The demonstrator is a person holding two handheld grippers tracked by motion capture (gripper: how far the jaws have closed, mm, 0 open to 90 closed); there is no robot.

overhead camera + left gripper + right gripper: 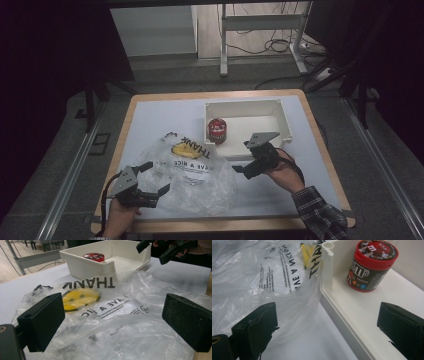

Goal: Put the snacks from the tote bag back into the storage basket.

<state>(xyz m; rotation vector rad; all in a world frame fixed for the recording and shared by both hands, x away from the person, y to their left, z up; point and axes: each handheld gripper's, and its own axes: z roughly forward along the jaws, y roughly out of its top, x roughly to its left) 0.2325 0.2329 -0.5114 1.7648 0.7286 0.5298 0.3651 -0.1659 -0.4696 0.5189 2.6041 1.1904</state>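
A clear plastic bag [192, 172] printed with "THANK" and a yellow smiley lies crumpled on the white table. My left gripper [154, 178] is open at its near left edge, and in the left gripper view the bag [112, 315] spreads between the jaws of this gripper [115, 322] with nothing pinched. A red M&M's canister [217, 131] stands upright in the left end of a white tray [285, 117]. My right gripper [243, 157] is open over the tray's near wall [342, 315]. One jaw hangs over the bag [262, 277], the other over the tray floor, short of the canister [372, 265].
The table's wooden edge [320, 145] runs close to the tray on the right. Beyond the table stand a metal frame [260, 22] and loose cables [272, 47] on the floor. From the left gripper view, the right gripper [160, 247] is seen beyond the tray [87, 262].
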